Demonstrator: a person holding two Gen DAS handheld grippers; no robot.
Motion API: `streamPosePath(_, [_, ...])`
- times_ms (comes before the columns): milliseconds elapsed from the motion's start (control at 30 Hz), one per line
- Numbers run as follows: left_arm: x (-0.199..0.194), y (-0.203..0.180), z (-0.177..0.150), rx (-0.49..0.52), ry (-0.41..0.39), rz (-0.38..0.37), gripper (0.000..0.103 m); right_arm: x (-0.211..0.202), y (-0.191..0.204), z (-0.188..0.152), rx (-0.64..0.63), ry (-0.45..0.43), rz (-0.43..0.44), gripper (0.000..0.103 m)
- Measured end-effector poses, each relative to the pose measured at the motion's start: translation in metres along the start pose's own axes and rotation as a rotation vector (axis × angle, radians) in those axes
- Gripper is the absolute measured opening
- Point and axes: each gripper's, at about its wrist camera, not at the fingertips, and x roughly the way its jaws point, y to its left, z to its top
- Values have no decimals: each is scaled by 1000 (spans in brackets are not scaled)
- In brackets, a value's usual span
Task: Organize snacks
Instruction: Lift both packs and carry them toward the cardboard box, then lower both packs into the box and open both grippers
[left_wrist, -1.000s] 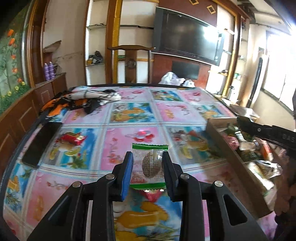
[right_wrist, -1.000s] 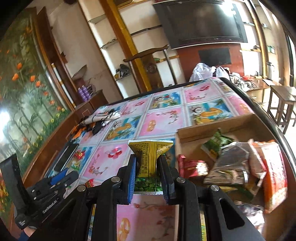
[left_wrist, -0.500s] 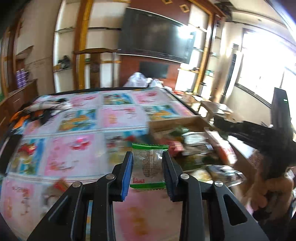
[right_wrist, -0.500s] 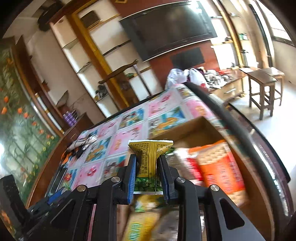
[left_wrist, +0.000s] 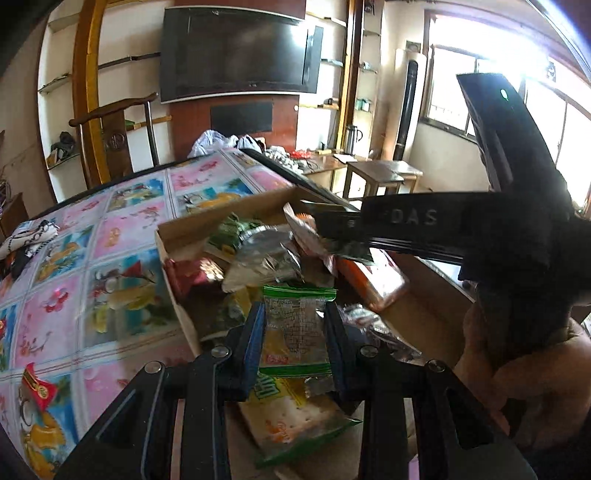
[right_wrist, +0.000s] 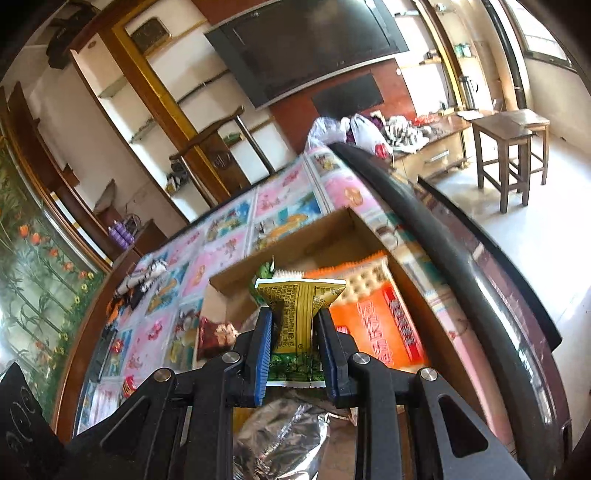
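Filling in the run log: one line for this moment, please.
left gripper: shut on green-edged packet | right gripper: shut on yellow packet | both over cardboard box

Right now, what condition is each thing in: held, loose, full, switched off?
Left hand-held gripper: shut on green packet, above the box.
Right hand-held gripper: shut on yellow packet, above the box.
Box: open, partly filled with snacks.
Red snack: loose on the table.
TV: dark.

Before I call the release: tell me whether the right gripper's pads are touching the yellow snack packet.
Touching. The right wrist view shows the right gripper with both blue pads pressed against the yellow snack packet, pinching its middle narrow.
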Motion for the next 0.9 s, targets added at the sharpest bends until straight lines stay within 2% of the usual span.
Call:
streamPosePath(333, [5, 2, -7, -5, 0, 28, 30, 18, 6, -14, -29, 84, -31, 25])
streamPosePath(900, [6, -9, -13, 64, -23, 90, 30, 21, 16, -17, -84, 95, -77, 25])
